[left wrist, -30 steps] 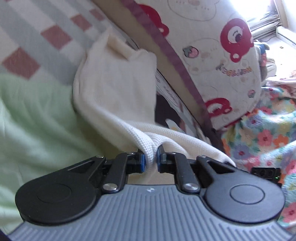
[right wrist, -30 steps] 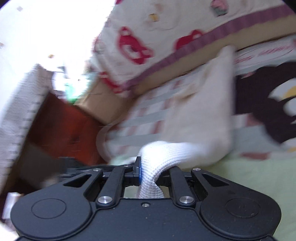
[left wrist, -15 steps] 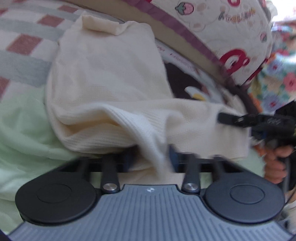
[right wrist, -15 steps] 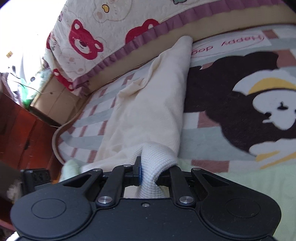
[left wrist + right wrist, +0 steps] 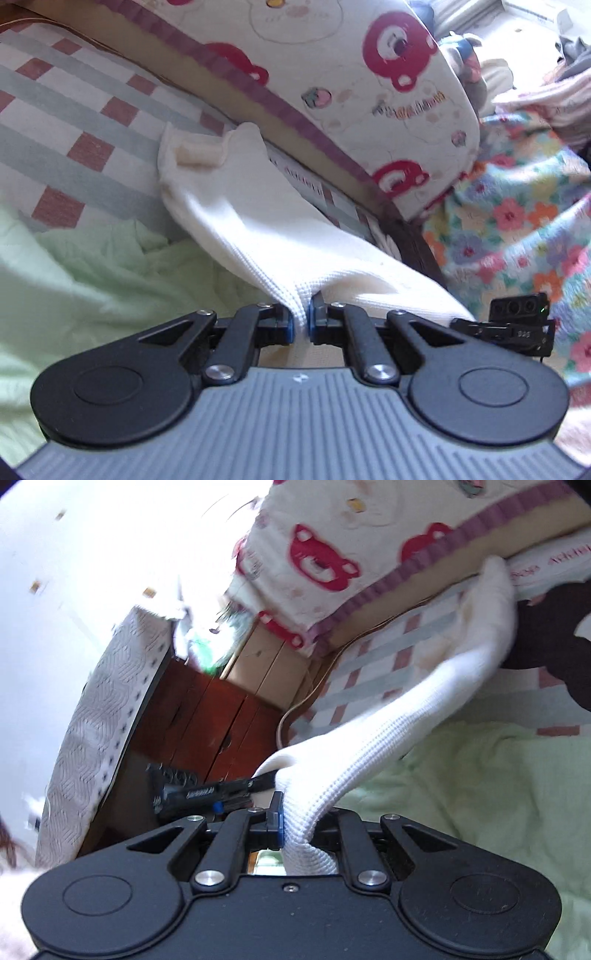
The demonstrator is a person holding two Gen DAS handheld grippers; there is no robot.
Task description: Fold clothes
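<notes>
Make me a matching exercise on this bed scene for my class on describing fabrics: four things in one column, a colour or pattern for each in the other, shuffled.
Things:
1. knit garment
2. pillow
3. rumpled sheet
4. blanket at the right

Descriptions:
A. pale green
B. flower print
C. cream white
D. red bear faces

Pairs: 1-C, 2-D, 3-A, 4-B
</notes>
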